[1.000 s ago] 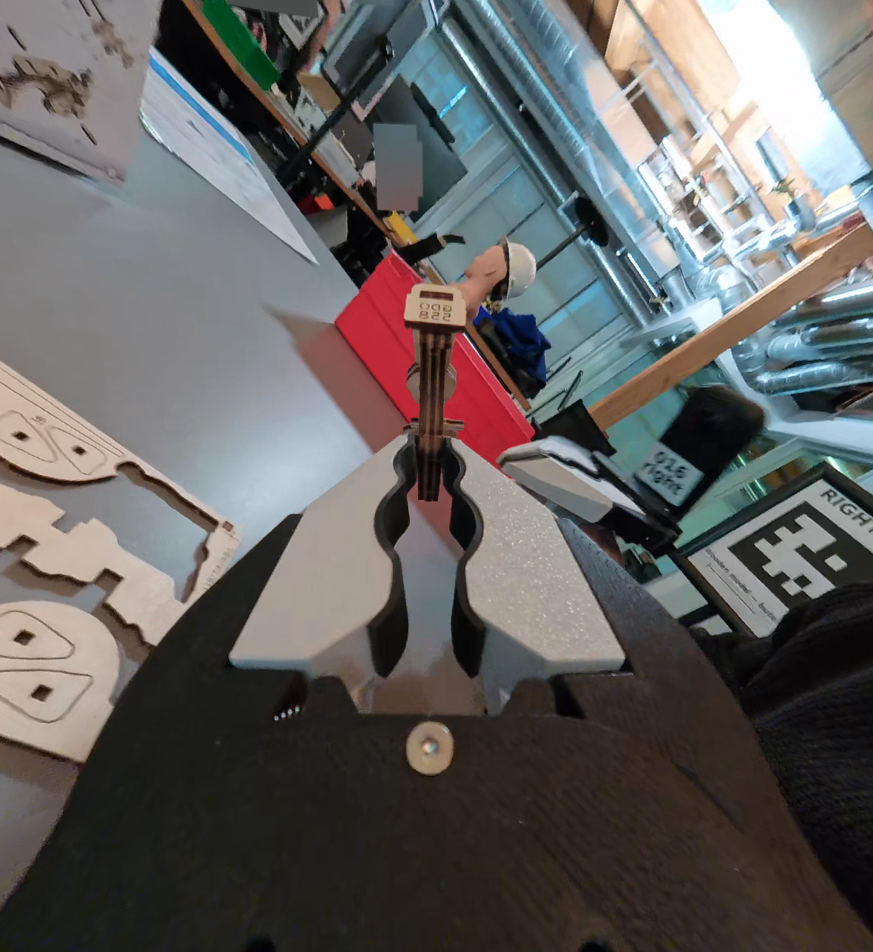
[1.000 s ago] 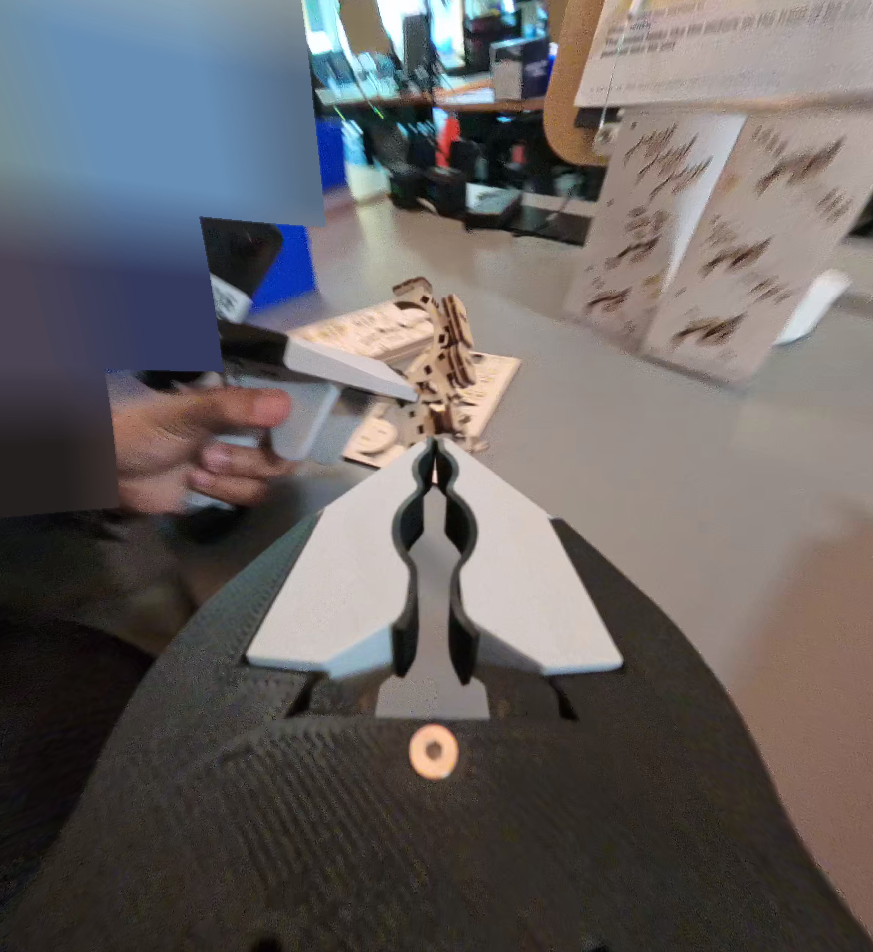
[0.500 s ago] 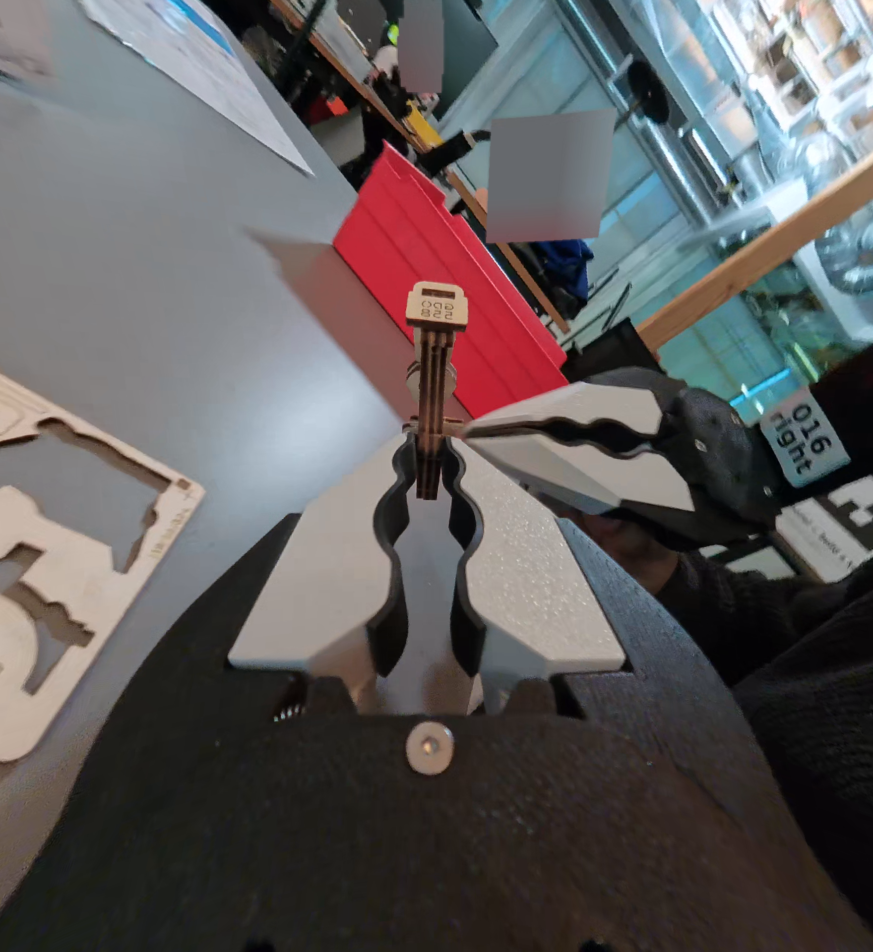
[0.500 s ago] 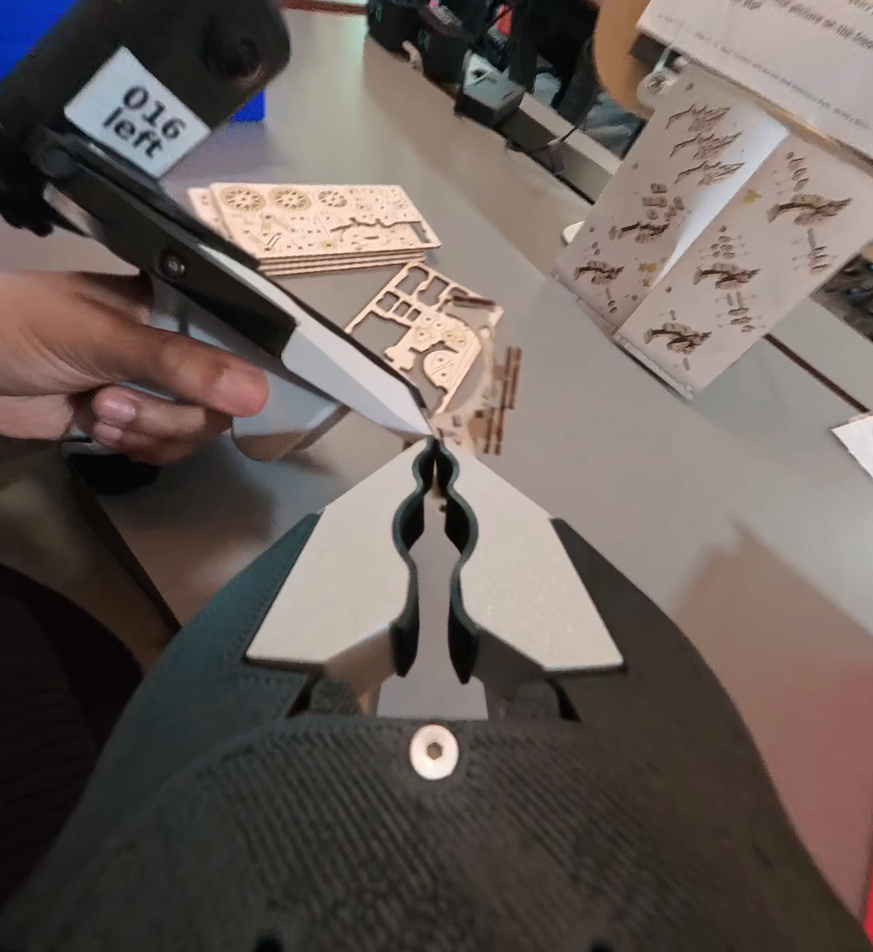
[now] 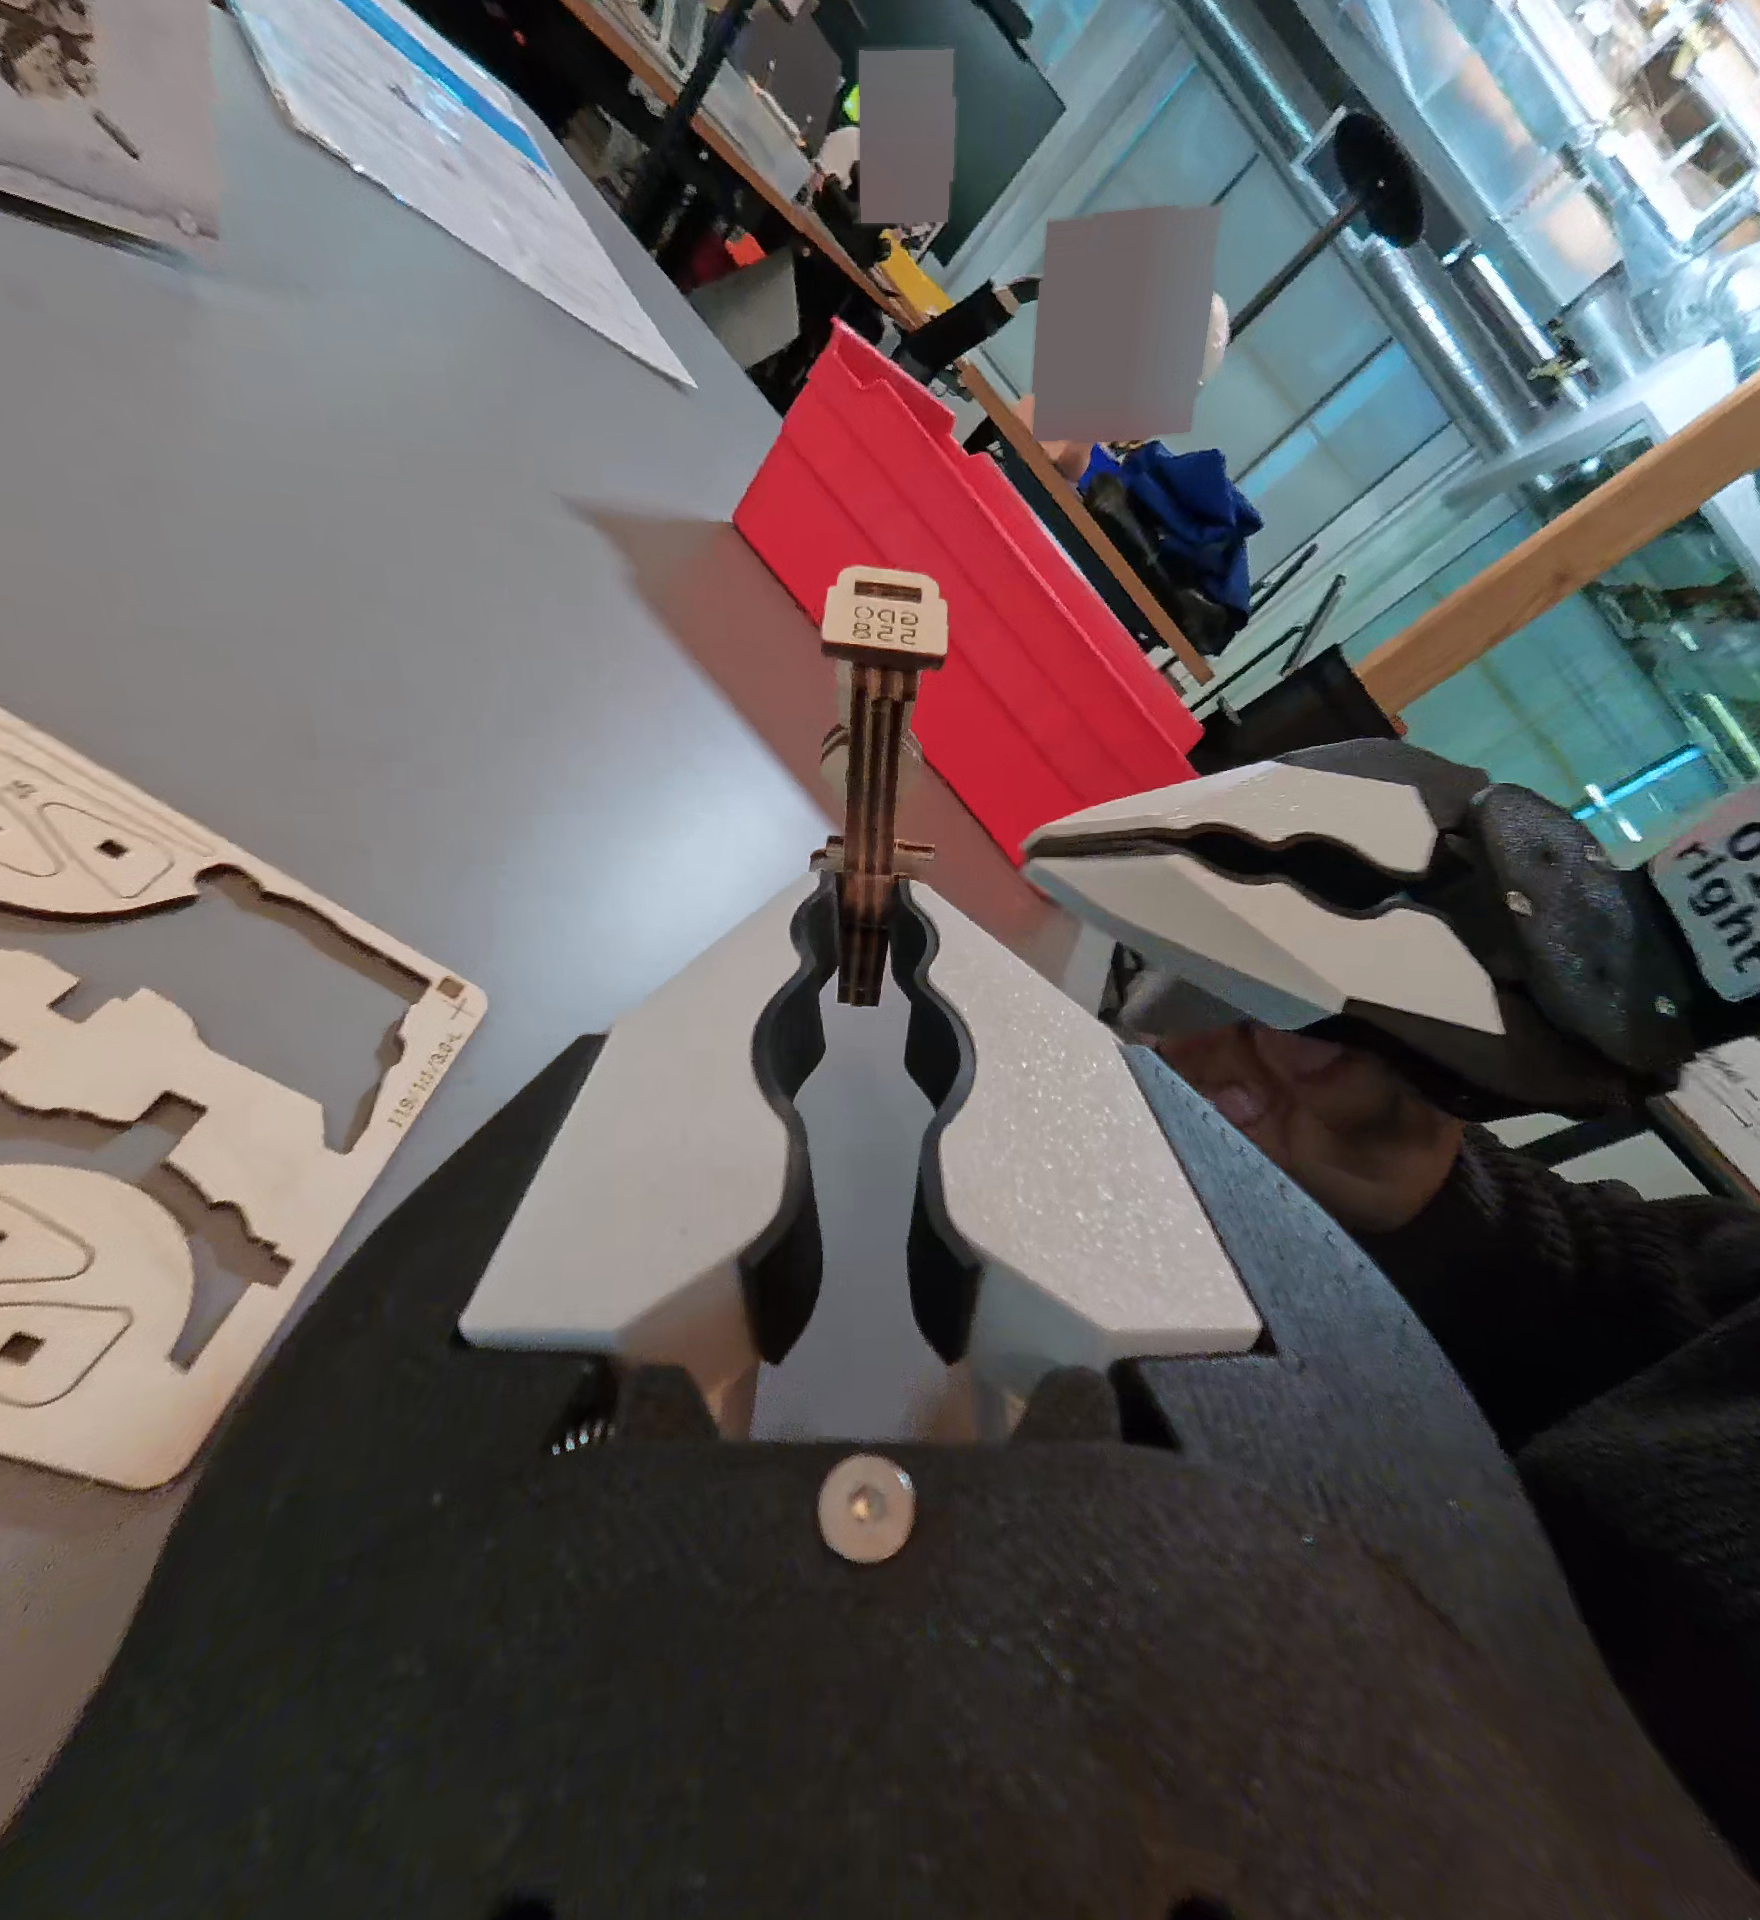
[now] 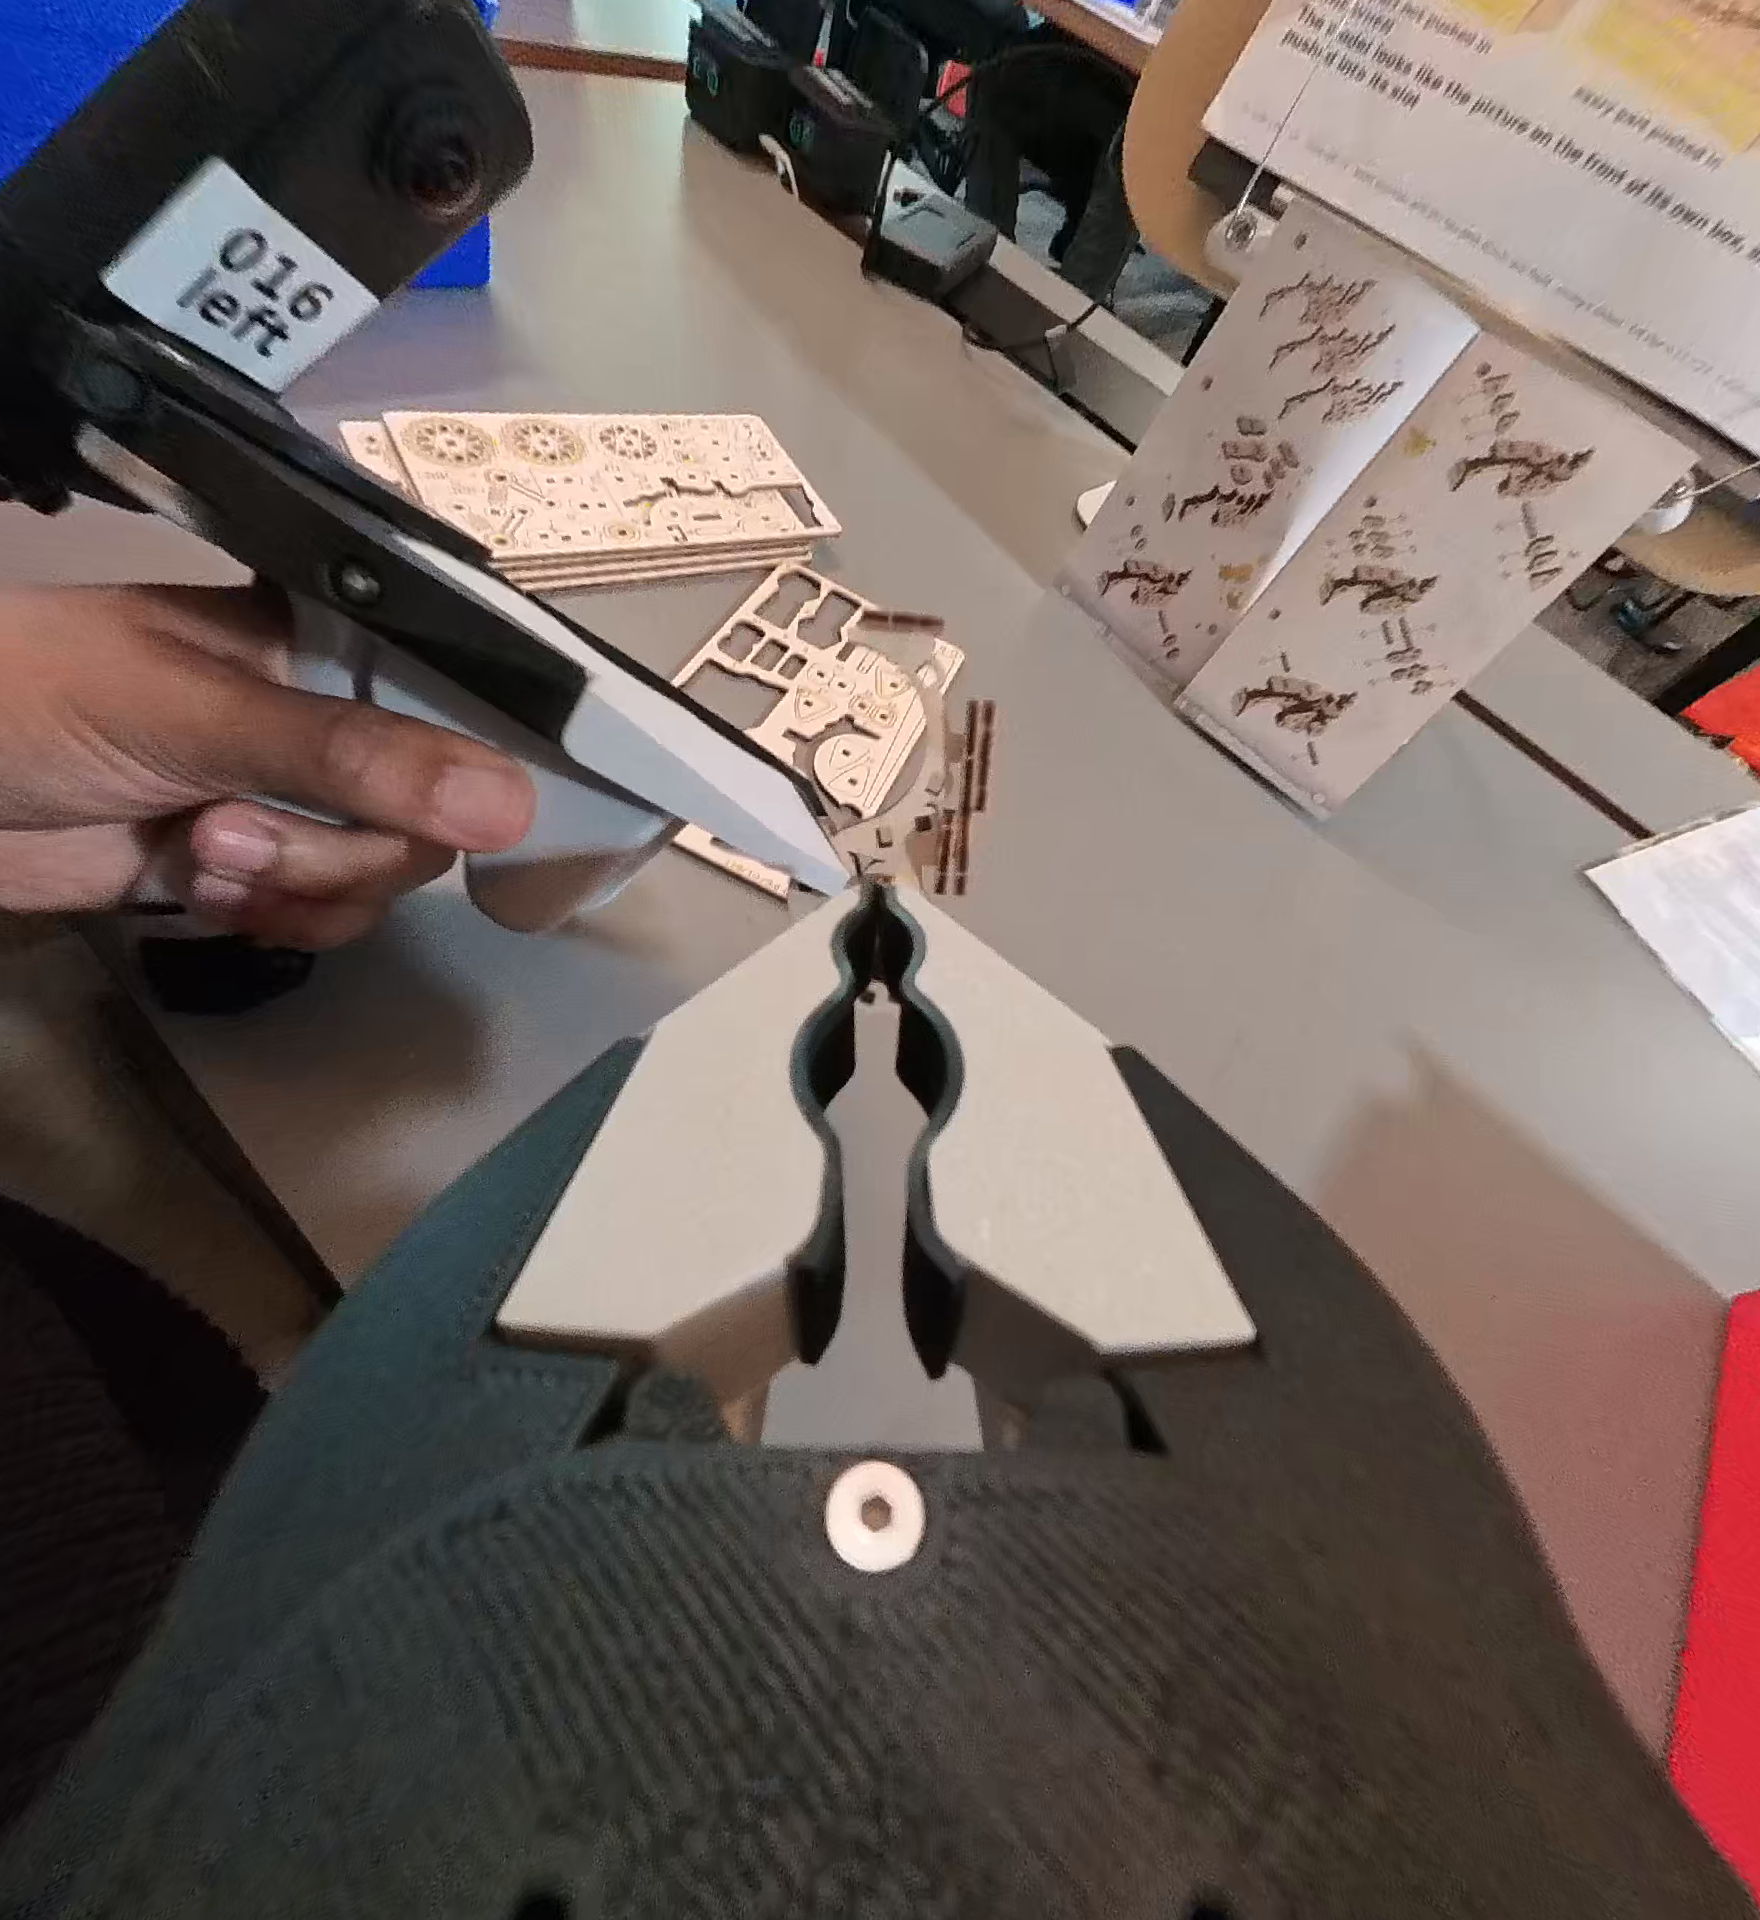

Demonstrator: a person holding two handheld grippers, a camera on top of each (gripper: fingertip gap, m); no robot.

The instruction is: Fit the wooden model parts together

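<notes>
Left claw [image 5: 863,883] grips layered wooden part [image 5: 874,790]; right claw [image 6: 874,902] pinched empty; sheet stack [image 6: 595,499] right-view only

Two claws [image 5: 863,914] [image 6: 874,909], one red bin [image 5: 959,634] (edge-on), one wooden assembly [image 5: 881,769].

Punched wooden sheet [image 5: 180,1091] lies on the table [image 5: 336,540] left of the left gripper [image 5: 863,914]; bin [image 5: 969,644] stands behind.
</notes>
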